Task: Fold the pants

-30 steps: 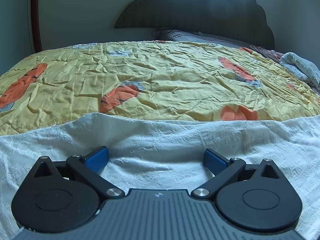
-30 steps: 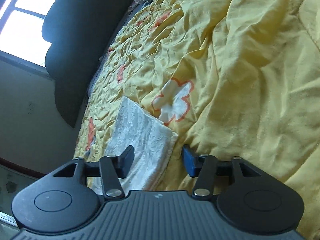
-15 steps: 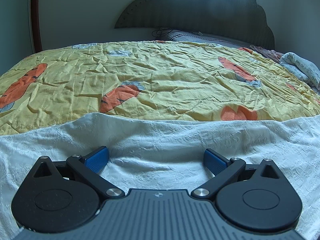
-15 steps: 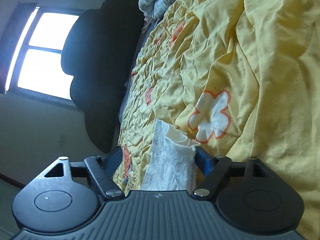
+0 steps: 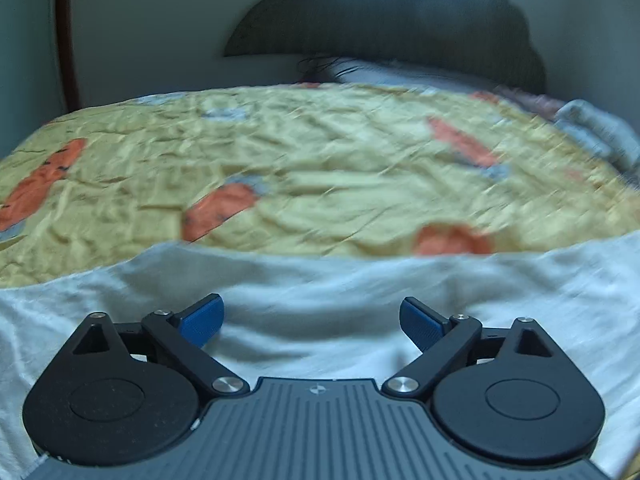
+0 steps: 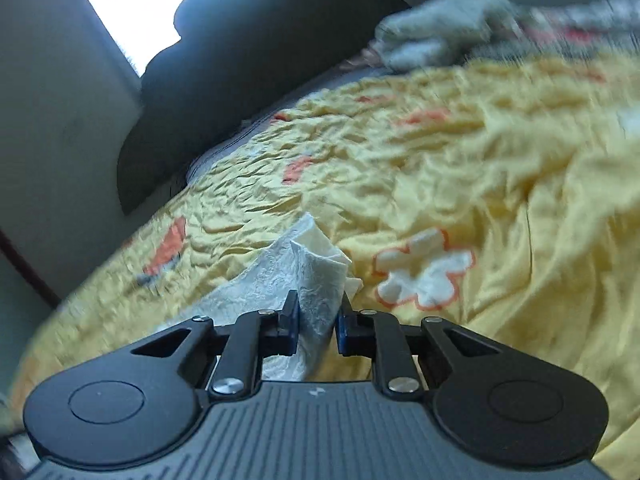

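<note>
The white textured pants (image 5: pixel 312 288) lie across the near side of a bed with a yellow quilt (image 5: pixel 320 152). My left gripper (image 5: pixel 312 320) is open, its blue pads (image 5: pixel 200 320) wide apart just above the white cloth. In the right wrist view my right gripper (image 6: pixel 317 322) is shut on a bunched end of the pants (image 6: pixel 304 264), which stands up between the jaws and is lifted off the quilt (image 6: pixel 480 200).
A dark headboard (image 5: pixel 400 28) stands at the far end of the bed, with a window (image 6: pixel 132 4) behind it. A crumpled pale blanket (image 6: pixel 436 32) and pillows lie near the headboard. A dark wooden frame (image 5: pixel 66 40) stands by the left wall.
My right gripper closed on the end of the pants and lifted it, swinging the view toward the headboard. My left gripper stayed open over the cloth and has started to shift slightly.
</note>
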`<state>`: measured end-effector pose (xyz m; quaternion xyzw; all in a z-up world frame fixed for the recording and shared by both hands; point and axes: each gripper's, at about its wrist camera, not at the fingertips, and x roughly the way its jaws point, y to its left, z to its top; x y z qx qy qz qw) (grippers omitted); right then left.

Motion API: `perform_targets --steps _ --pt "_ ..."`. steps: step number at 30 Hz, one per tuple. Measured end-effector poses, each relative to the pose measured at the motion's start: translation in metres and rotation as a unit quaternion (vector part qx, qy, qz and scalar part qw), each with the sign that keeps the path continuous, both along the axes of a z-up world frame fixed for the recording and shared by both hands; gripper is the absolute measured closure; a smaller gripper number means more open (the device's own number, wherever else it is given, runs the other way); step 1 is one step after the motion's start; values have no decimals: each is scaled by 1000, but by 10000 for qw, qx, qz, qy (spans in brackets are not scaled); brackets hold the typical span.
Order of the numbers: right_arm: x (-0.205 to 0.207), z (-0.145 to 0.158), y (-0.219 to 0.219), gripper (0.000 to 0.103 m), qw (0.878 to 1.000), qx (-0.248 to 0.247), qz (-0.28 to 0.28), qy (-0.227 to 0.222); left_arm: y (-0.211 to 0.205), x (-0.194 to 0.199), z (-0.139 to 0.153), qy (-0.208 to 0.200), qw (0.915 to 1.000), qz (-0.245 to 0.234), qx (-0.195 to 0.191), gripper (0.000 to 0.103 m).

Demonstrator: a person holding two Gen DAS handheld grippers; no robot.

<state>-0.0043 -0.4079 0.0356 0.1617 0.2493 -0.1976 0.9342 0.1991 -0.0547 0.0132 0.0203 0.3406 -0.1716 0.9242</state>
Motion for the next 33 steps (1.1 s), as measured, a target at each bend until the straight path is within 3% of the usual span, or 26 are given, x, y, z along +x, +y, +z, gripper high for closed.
perform_targets --steps 3,7,14,17,21,22,23,25,26,27,33 --pt "8 2 53 87 9839 -1574 790 294 -27 0 30 196 9953 -259 -916 3" --pt "10 2 95 88 9607 -2433 1313 241 -86 6 37 1184 9693 -935 -1942 1" --pt "1 2 131 88 9476 -2704 1697 149 -191 -18 11 1976 9345 -1948 -2229 2" --pt "-4 -1 150 88 9368 -2914 1932 128 -216 -17 -1 2265 9276 -1987 -2208 3" --pt "-6 -7 167 88 9267 -3066 2168 166 -229 -13 -3 2204 9345 -1915 -2038 10" --pt "-6 -8 169 88 9269 -3042 2191 170 -228 -10 -2 2173 9396 -1807 -1932 24" --pt "-6 -9 170 88 9272 -3028 2196 182 -227 -8 -3 2196 9439 -1662 -1822 31" --pt "-6 -8 172 88 9278 -2996 2214 186 -218 -2 -7 2296 9462 -1428 -1778 59" --pt "-5 -6 173 88 9286 -2960 2233 173 -212 1 -7 2277 9478 -1369 -1762 66" --pt "-5 -4 175 88 9286 -2932 2272 150 -207 3 -5 2227 9508 -1338 -1687 82" --pt "-4 14 207 88 9212 -2766 2736 -76 -168 -5 31 1474 9711 -1461 -1175 90"
